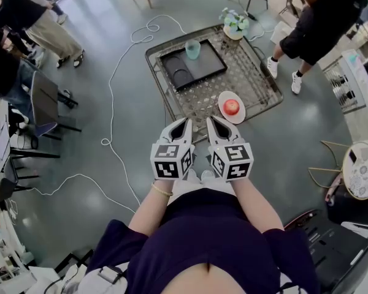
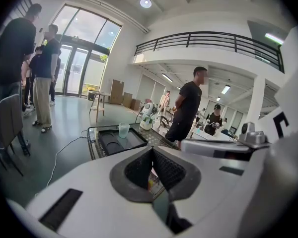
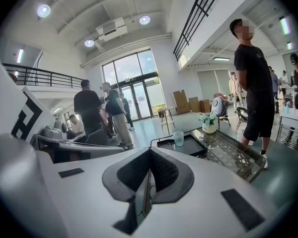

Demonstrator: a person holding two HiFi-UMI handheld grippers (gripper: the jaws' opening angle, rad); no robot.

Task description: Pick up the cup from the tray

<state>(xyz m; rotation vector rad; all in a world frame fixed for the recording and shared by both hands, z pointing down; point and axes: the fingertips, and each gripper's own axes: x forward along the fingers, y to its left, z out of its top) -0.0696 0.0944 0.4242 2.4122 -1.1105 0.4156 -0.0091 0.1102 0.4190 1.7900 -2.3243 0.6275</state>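
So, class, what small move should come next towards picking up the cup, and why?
Probably carry the right hand-held gripper forward over the table and open its jaws: they are shut and empty, short of the cup standing upright at the far edge of the tray.

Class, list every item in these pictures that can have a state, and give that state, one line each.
cup: upright on the tray, not gripped
tray: flat on the table, holding the cup
plate: on the table, carrying a red fruit
left tool: shut, holding nothing
right tool: shut, holding nothing
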